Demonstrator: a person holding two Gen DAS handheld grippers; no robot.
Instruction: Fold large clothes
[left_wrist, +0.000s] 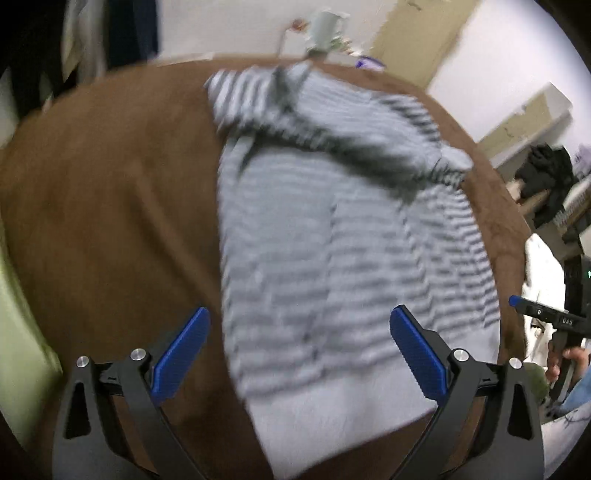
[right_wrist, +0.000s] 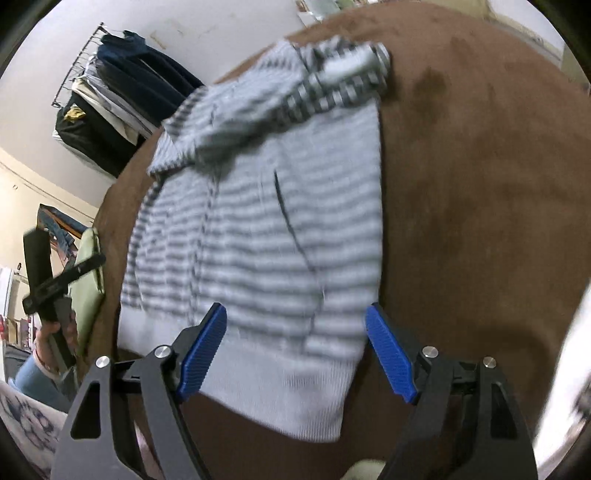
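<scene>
A grey-and-white striped sweater (left_wrist: 332, 229) lies on a brown surface (left_wrist: 110, 192), its plain white hem nearest me and its sleeves folded across the top. It also shows in the right wrist view (right_wrist: 258, 229). My left gripper (left_wrist: 299, 350) is open and empty, hovering over the hem's left part. My right gripper (right_wrist: 295, 350) is open and empty, above the hem's right part. The right gripper also shows at the edge of the left wrist view (left_wrist: 546, 317). The left gripper shows at the left edge of the right wrist view (right_wrist: 55, 280). Both views are motion-blurred.
A rack of hanging dark clothes (right_wrist: 110, 110) stands by the wall at far left. A green cushion (right_wrist: 86, 280) lies beside the brown surface. Cardboard boxes (left_wrist: 517, 125) and a dark garment heap (left_wrist: 546, 177) sit at the right.
</scene>
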